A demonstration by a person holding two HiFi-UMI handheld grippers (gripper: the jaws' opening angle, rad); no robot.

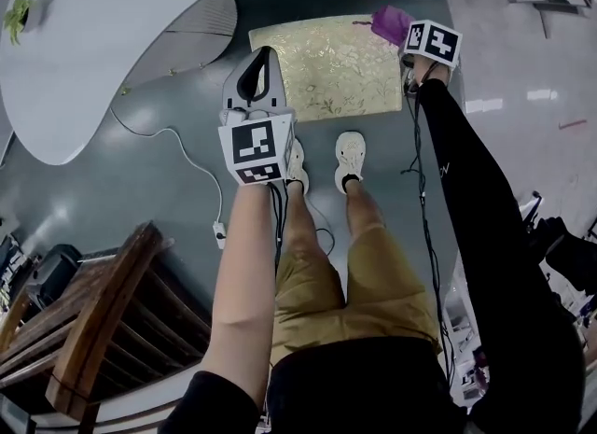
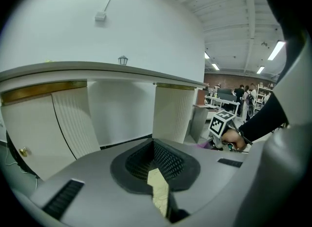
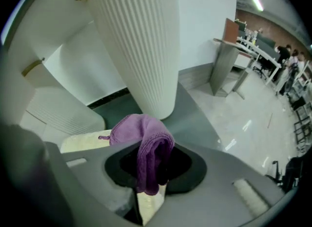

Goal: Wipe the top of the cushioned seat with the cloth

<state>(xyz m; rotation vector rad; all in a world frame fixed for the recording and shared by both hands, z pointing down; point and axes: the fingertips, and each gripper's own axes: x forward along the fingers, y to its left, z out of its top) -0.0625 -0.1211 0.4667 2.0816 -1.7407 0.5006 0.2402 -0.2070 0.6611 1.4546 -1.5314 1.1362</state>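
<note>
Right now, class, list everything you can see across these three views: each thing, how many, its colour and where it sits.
seat: one, gold patterned, on the floor ahead of the feet
cloth: one, purple, at the seat's far right corner
table: one, white, upper left
plant: one, green, on the table
pedestals: two, white ribbed, beyond the seat
cable: one, white, on the floor at left
chair: one, brown wood, lower left
shoes: two, white, before the seat
left gripper: one, white, jaws together and empty, over the seat's left edge
right gripper: one, white, jaws closed on the cloth
</note>
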